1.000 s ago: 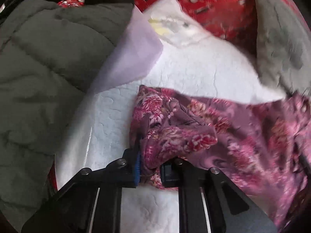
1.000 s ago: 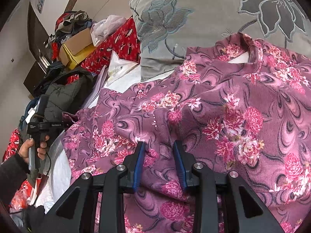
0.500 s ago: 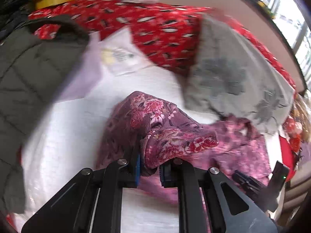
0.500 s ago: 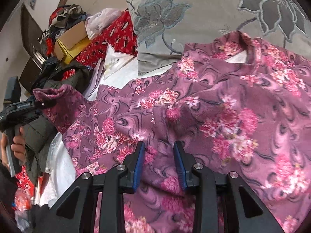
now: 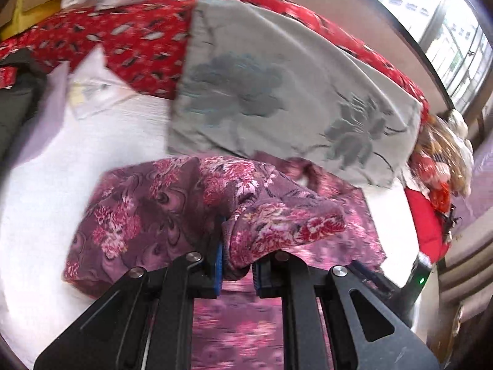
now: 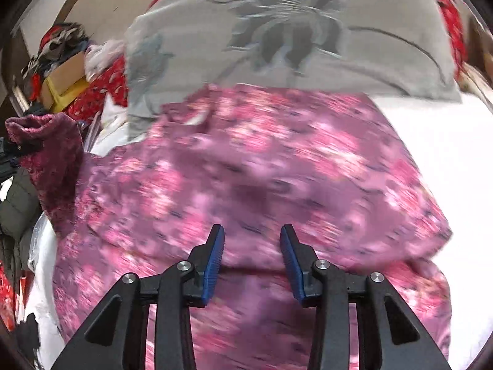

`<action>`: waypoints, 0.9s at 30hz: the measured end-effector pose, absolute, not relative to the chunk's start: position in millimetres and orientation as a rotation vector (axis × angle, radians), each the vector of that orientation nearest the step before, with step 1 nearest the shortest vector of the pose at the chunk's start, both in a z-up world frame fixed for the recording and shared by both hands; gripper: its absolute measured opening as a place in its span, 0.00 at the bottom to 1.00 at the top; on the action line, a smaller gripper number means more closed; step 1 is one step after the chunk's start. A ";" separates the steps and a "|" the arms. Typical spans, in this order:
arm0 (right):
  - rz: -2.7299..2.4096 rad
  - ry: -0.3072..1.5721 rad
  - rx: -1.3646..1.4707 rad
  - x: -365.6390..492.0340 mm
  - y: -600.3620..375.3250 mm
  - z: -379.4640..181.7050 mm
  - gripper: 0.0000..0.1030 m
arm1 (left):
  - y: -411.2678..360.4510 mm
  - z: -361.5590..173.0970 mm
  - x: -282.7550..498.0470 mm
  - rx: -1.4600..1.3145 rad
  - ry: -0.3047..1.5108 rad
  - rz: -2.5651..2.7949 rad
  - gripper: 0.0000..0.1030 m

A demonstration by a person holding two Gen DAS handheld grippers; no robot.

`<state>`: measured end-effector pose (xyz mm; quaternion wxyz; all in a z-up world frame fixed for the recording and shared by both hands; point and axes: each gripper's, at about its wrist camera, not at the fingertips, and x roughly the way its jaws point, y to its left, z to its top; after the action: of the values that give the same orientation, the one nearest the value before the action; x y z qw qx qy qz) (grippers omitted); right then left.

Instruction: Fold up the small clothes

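The left tongs (image 5: 236, 269) were clamped on the cuff of the floral top (image 6: 262, 178), its sleeve (image 5: 160, 203) lifted and doubled across the body toward the right tongs (image 6: 252, 257), which stood wide above the cloth, holding nothing. The top's collar end lay beyond both tongs, against the grey pillow (image 5: 277, 92); white bedding (image 5: 46, 191) lay left of the left tongs.

Matt floral cloth garment (image 5: 148, 212); white quilted sheet (image 5: 40, 191).
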<state>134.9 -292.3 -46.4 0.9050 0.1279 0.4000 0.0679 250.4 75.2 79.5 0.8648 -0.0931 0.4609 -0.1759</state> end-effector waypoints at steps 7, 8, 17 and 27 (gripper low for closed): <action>0.171 0.758 0.262 123.4 -293.0 -56.1 0.39 | -0.6 53.5 243.5 -0.213 1.051 -0.421 0.12; 0.177 0.755 0.270 123.2 -295.3 -56.5 0.39 | -7.8 46.4 243.2 -0.214 1.068 -0.420 0.12; 0.244 0.737 0.401 119.1 -315.5 -61.9 0.39 | -42.0 -18.6 234.7 -0.245 1.205 -0.349 0.15; 0.289 0.812 0.753 130.5 -331.8 -46.6 0.56 | 62.4 2.1 185.1 -0.365 1.107 -0.301 0.44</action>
<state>130.5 -331.8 -46.6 0.8407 0.3563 0.3841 0.1370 185.1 62.4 2.1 0.8242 -0.1719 0.5207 -0.1416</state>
